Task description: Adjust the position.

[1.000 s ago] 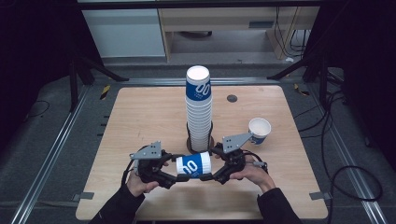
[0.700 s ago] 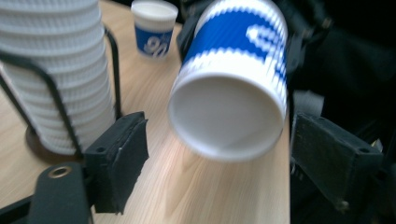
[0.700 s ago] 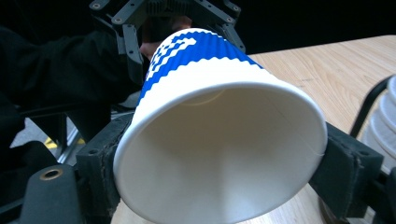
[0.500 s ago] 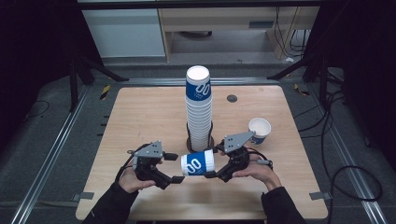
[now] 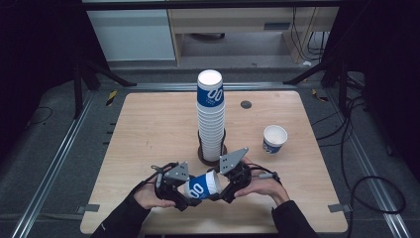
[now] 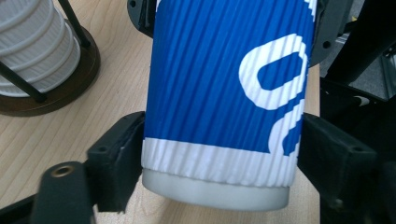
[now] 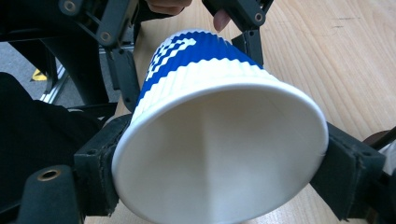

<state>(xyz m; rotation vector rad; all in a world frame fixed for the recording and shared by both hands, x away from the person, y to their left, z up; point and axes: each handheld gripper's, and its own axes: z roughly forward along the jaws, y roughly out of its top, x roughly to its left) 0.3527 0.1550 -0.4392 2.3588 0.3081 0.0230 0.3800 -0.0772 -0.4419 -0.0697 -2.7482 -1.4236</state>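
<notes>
A blue and white ribbed paper cup (image 5: 200,187) lies on its side in the air, low over the table's front. My left gripper (image 5: 185,193) is shut on its base end; in the left gripper view the pads (image 6: 119,154) press both sides of the cup (image 6: 224,88). My right gripper (image 5: 221,187) holds the rim end. In the right gripper view its pads (image 7: 100,163) touch the cup's open mouth (image 7: 219,154). The right jaws have just been opening a little, with the cup still between them.
A tall stack of the same cups (image 5: 210,114) stands in a dark round holder (image 5: 202,157) just behind the grippers. One single cup (image 5: 274,139) stands upright at the right. A small dark disc (image 5: 245,104) lies farther back on the wooden table (image 5: 148,129).
Both hands and the cup between them have come a little nearer to the table's front edge and lower. The cup's rim end now tilts up slightly to the right.
</notes>
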